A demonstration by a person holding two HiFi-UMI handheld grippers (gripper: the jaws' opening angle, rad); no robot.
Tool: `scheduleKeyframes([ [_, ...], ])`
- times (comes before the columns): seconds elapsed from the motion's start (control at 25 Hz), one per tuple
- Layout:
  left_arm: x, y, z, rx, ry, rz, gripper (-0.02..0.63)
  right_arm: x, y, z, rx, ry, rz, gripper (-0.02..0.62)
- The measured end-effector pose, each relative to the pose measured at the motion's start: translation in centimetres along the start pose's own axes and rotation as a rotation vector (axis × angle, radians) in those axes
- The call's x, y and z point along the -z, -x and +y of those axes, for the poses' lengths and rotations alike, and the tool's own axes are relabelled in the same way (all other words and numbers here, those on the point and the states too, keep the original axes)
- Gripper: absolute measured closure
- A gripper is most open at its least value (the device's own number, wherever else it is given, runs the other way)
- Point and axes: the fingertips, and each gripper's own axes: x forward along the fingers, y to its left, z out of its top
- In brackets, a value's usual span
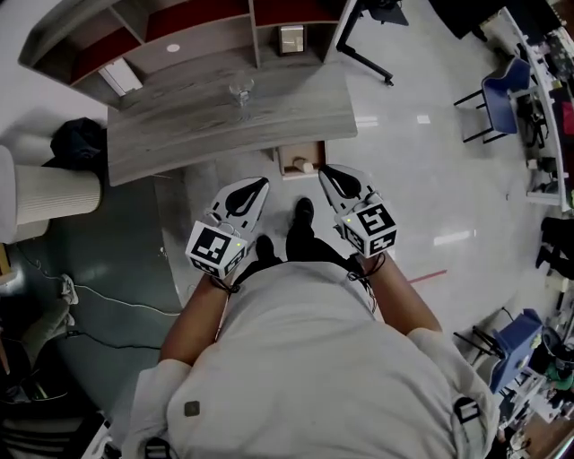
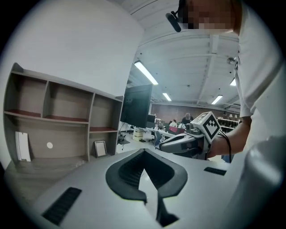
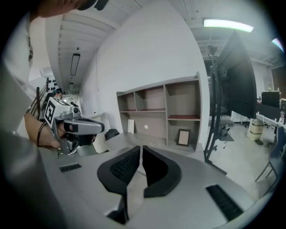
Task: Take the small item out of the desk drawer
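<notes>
Person w/ two handheld grippers, pale tee [image 1: 314, 359]
L gripper [image 1: 258, 186] & R gripper [image 1: 326, 170]: white shells, black ribbed pads [image 3: 119, 168]; b/w marker cube [image 1: 216, 248] at rear of each, green LED [image 1: 348, 218] beside, black cables [image 1: 363, 273] behind; dark trousers [image 1: 300, 244], black shoes [image 1: 305, 211]

Grey wood-grain desk [image 1: 224, 125], red-backed shelves [image 1: 193, 20], blue chair [image 1: 504, 88], white shirt [image 1: 305, 359]

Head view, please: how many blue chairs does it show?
2. The upper blue chair sits near the top right edge; the lower blue chair is near the bottom right. Others may be hidden.
</notes>
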Motion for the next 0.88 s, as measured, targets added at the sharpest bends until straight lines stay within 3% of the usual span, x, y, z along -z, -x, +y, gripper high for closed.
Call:
scheduleKeyframes([
  [0.28,3.9,-4.8,3.1,-0.056,0.109,0.059,0.591,5.5,-5.2,-4.9,-0.077,-0.037,0.159,0.544],
  [0.44,7.7,-6.6,3.7,-0.070,0.149,0.116,0.591,10.6,-7.6,-6.9,-0.099,-0.097,0.242,0.492],
  [0.64,10.5,-9.6,4.7,-0.066,0.138,0.133,0.591,17.6,-11.3,-9.5,-0.105,-0.156,0.367,0.422],
  [0.88,16.0,-12.2,6.9,-0.074,0.139,0.201,0.591,26.1,-16.2,-11.0,-0.125,-0.204,0.506,0.392],
])
